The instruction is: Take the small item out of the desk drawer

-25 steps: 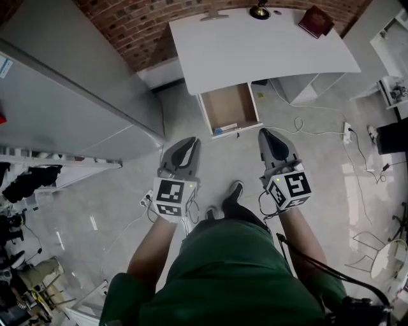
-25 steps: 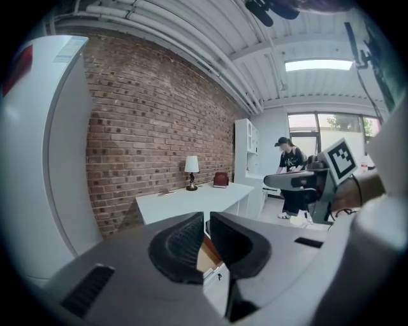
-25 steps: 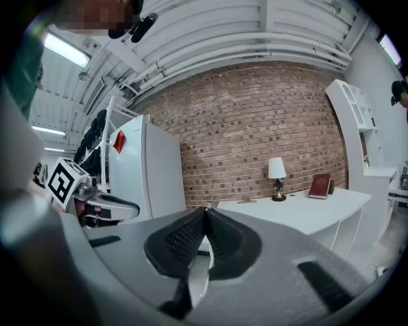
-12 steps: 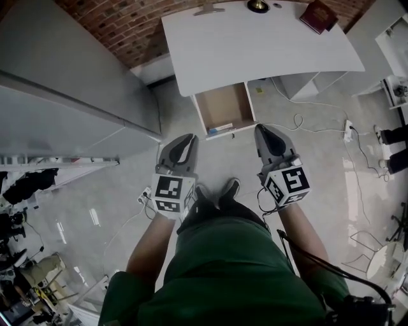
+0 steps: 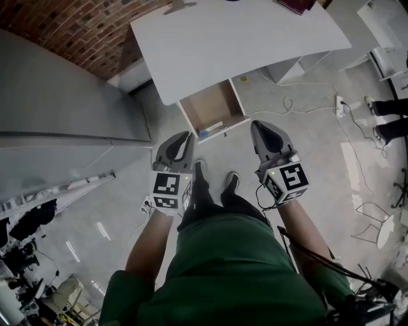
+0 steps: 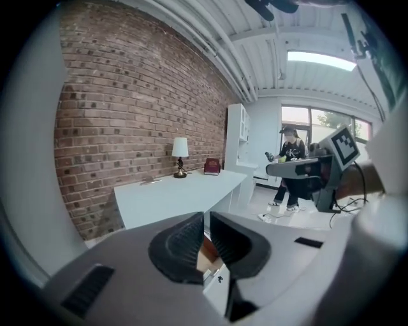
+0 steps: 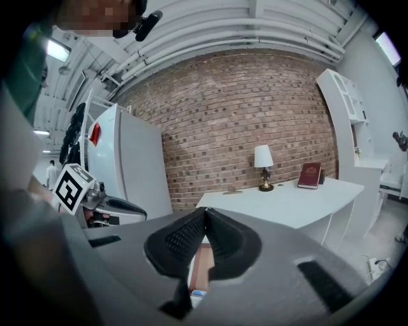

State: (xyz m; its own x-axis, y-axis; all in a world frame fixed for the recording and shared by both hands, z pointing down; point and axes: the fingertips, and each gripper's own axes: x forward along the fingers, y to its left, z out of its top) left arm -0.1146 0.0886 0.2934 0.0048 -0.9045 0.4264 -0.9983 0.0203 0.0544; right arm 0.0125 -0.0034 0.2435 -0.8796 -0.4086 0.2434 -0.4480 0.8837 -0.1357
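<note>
The white desk (image 5: 242,38) stands against the brick wall, with its wooden drawer (image 5: 213,107) pulled open below the front edge. A small blue-and-white item (image 5: 210,130) lies at the drawer's near end. My left gripper (image 5: 183,137) is held over the floor just short of the drawer, jaws shut and empty. My right gripper (image 5: 262,129) hovers to the right of the drawer, also shut and empty. In the right gripper view the drawer (image 7: 199,267) and the item (image 7: 196,294) show below the shut jaws (image 7: 204,213). The left gripper view shows its jaws (image 6: 206,219) together.
A tall grey cabinet (image 5: 64,108) stands left of the desk. Cables (image 5: 296,108) and a power strip (image 5: 340,105) lie on the floor at right. A red book (image 5: 294,5) and a lamp (image 6: 180,156) sit on the desk. Another person (image 6: 290,167) stands at far right.
The person has stepped towards the desk, so the drawer now lies closer to both grippers. Both grippers stayed shut and level.
</note>
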